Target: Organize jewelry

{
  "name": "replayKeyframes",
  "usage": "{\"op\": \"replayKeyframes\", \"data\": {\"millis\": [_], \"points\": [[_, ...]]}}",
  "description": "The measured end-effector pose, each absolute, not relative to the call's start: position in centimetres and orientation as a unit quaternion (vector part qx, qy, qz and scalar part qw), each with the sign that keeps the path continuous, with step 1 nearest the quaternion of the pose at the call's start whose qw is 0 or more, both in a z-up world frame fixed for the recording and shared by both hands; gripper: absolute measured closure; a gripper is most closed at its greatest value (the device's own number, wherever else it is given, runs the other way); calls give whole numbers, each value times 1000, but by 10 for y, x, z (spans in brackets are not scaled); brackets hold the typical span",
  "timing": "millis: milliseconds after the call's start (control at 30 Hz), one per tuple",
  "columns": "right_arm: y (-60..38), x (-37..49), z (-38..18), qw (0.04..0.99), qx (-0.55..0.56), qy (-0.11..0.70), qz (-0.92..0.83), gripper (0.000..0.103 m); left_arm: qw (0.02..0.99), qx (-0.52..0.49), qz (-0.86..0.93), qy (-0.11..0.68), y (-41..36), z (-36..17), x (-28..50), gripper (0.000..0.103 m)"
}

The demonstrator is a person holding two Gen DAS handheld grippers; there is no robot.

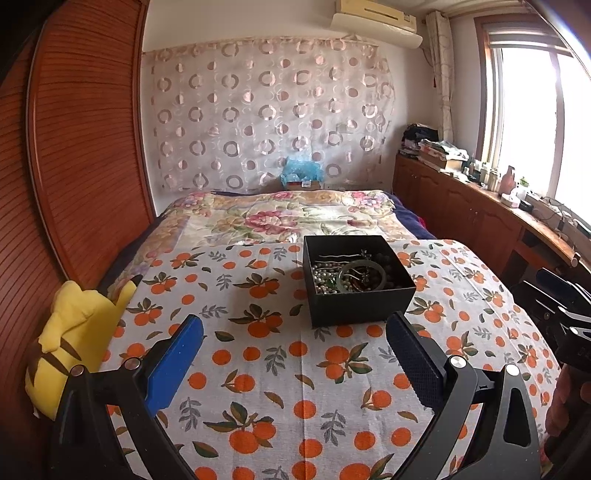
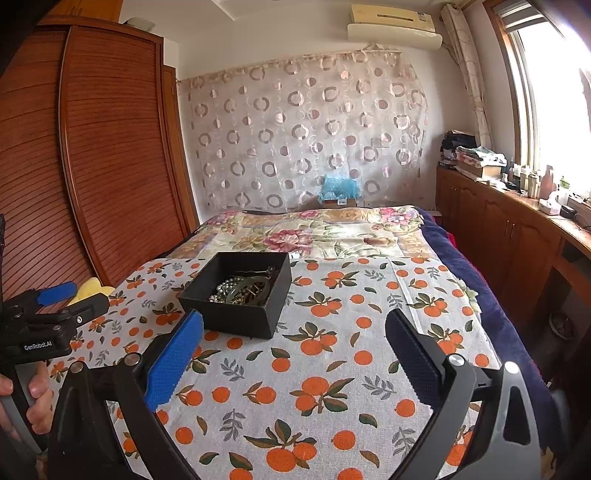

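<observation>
Gaping wide and empty, left tongs [image 1: 295, 325] and right tongs [image 2: 293, 325] face one black box [image 1: 356, 280] of jewelry [image 1: 345, 275].

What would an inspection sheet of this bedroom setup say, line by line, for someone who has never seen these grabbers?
Surface: orange-print cloth spread over a bed, floral quilt beyond it.
Job's things: open black box on the cloth, holding a tangle of bead strings, chains and a green bangle; nothing lies outside it.
Clutter: yellow plush toy at the bed's left edge.
Grippers: left gripper and right gripper both open, empty, short of the box.
Cables: some wires on the window-side counter; nothing seen on the bed.
Surroundings: wooden wardrobe left, patterned curtain behind, air conditioner above, bright window right.
</observation>
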State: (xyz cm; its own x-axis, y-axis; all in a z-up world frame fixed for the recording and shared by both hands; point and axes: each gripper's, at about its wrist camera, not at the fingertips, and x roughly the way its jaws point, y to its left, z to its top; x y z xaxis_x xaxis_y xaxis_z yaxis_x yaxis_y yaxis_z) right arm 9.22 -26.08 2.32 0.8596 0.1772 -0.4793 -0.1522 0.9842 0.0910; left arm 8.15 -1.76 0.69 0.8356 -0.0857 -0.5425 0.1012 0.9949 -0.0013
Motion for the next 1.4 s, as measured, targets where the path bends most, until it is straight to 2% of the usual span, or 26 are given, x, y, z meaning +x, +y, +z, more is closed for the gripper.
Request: {"op": "replayKeyframes", "data": {"millis": [1400], "points": [[-264, 92, 20, 963, 30, 253, 85, 3, 958, 14, -50, 283, -22, 7, 80, 7]]}}
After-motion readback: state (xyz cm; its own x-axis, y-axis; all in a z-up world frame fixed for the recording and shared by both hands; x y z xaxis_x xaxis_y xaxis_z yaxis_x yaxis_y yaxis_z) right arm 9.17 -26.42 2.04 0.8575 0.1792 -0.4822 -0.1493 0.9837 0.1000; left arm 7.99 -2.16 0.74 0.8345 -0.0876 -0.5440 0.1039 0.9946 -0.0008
